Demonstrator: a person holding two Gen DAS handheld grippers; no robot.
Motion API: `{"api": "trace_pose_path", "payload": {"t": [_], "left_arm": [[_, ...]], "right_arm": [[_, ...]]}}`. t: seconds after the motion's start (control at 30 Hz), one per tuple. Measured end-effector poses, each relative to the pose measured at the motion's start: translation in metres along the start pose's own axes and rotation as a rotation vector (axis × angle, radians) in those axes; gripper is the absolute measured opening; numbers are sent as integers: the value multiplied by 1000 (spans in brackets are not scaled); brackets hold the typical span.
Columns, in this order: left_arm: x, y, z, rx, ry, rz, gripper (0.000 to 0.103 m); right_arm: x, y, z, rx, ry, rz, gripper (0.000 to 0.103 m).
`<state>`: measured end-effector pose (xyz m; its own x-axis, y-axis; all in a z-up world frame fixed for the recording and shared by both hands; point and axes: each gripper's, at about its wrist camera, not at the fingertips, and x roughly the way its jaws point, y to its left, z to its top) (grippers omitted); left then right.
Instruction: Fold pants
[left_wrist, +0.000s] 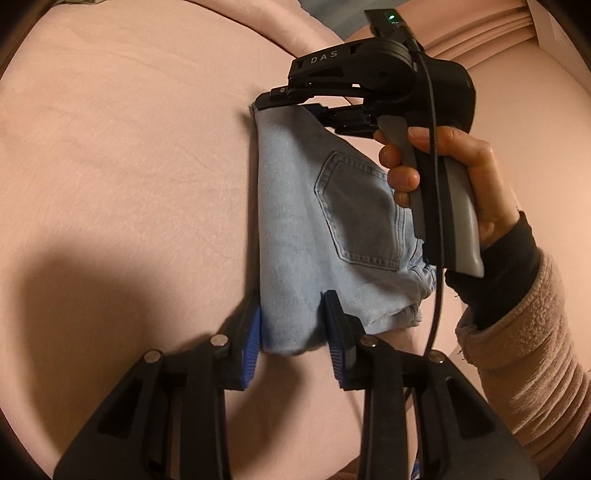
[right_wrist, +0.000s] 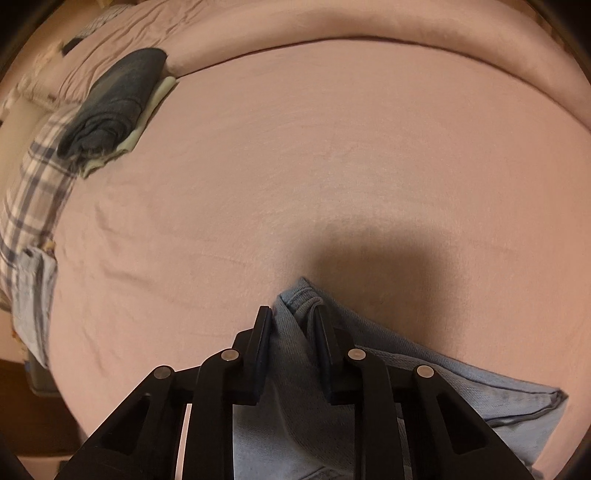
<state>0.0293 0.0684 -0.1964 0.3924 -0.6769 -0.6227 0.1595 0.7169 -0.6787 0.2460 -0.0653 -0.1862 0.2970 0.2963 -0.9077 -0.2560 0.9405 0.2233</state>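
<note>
Light blue denim pants (left_wrist: 295, 229), folded into a compact stack with a back pocket (left_wrist: 358, 210) on top, lie on the pink bed sheet (left_wrist: 129, 166). My left gripper (left_wrist: 291, 332) is open, its blue pads either side of the stack's near corner. My right gripper (left_wrist: 273, 98), held by a hand, clamps the stack's far corner. In the right wrist view the right gripper (right_wrist: 291, 332) is shut on a bunched fold of the pants (right_wrist: 295, 321); the rest of the denim trails down to the right.
A folded dark blue garment (right_wrist: 114, 103) on a pale one sits at the far left of the bed by the rolled pink duvet (right_wrist: 332, 22). A plaid cloth (right_wrist: 33, 192) and a pale blue garment (right_wrist: 31, 295) lie along the left edge.
</note>
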Motion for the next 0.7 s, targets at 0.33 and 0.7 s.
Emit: {"api": "trace_pose_path", "payload": {"t": [0.33,0.7], "left_arm": [[-23,-8,-19,27,1,31,33],[-53,-32,-1,114,-121,84,63]], "right_arm": [[-68,3,-17,-32,-316,-122,24],[-99,14,-78,-99,-353,-98,24]]}}
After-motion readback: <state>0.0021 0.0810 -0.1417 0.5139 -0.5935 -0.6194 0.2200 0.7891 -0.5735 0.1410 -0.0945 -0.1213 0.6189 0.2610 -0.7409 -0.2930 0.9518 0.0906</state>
